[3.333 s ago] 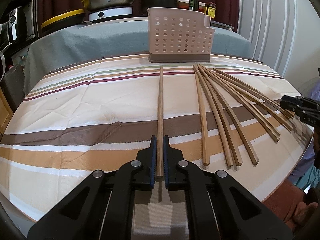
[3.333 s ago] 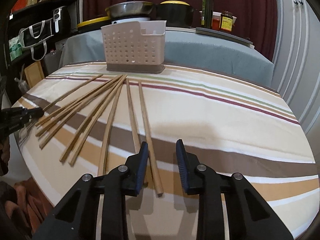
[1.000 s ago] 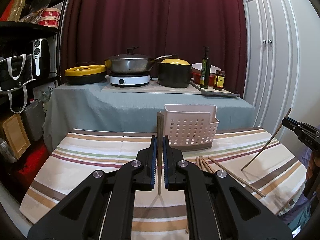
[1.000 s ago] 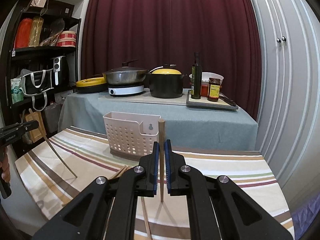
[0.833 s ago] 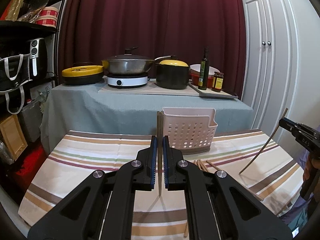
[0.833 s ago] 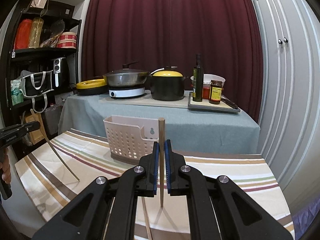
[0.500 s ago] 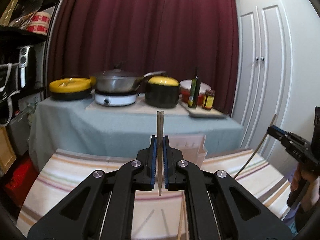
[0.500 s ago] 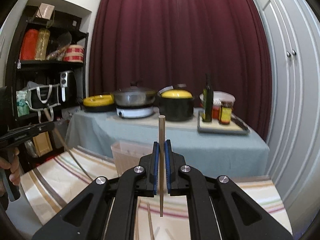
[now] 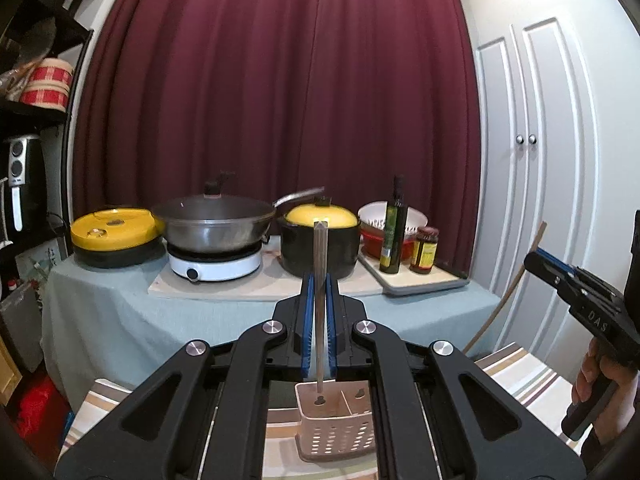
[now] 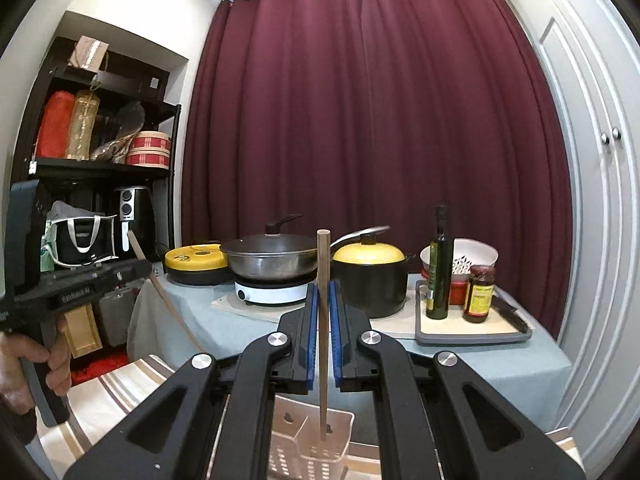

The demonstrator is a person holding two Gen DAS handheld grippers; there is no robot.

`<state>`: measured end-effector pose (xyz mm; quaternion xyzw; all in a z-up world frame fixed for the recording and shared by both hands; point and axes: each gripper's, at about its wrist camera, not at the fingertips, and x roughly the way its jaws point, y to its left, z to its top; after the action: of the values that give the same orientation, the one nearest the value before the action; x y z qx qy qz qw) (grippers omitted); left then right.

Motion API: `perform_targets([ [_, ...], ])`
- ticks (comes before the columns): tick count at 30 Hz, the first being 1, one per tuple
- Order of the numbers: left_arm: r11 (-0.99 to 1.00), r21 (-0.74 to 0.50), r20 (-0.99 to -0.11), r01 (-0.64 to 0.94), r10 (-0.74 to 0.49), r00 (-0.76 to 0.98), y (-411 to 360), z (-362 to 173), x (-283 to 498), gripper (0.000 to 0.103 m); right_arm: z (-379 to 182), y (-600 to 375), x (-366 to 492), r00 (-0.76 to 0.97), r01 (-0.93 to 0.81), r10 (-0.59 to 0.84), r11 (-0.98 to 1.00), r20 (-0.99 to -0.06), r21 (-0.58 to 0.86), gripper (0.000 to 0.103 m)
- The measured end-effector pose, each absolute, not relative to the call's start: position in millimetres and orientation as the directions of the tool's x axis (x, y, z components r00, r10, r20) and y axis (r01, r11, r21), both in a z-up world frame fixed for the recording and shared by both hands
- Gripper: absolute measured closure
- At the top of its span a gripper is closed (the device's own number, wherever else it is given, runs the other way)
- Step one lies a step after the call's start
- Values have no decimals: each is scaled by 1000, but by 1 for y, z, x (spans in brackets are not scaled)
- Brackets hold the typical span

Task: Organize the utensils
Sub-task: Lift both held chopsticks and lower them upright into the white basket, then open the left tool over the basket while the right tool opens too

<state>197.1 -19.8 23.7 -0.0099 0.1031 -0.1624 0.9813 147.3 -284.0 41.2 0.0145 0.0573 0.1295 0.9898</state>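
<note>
My left gripper is shut on a wooden chopstick held upright. Its lower tip hangs over the left compartment of the beige perforated basket. My right gripper is shut on a second chopstick, whose lower tip points into the basket's right compartment. Each view catches the other gripper from the side: the right gripper with its slanted chopstick, and the left gripper with its chopstick. The loose chopsticks on the table are hidden.
The striped tablecloth shows at the lower edges. Behind it a grey-covered counter carries a wok on a hob, a yellow-lidded pot, an oil bottle and a jar. Shelves stand left, white cupboard doors right.
Both grippers closed on a chopstick each, lifted them off the table and carried them forward. The basket has slid from ahead of the fingers to just below them.
</note>
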Motion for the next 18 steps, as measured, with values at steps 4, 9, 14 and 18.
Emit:
perform_targets([
  [4, 945, -60, -258, 321, -326, 910, -23, 0, 215, 97, 20, -282, 169, 951, -258, 266, 964, -157, 68, 96],
  [9, 944, -41, -315, 326, -322, 893, -30, -29, 228, 97, -13, -277, 188, 937, -248, 262, 965, -229, 88, 96],
  [14, 940, -36, -353, 340, -330, 875, -33, -50, 235, 97, -33, -276, 198, 927, -237, 252, 967, -278, 89, 96],
  [18, 939, -13, -352, 343, -325, 878, -36, -56, 232, 87, -42, -274, 200, 922, -226, 239, 971, -303, 79, 96],
])
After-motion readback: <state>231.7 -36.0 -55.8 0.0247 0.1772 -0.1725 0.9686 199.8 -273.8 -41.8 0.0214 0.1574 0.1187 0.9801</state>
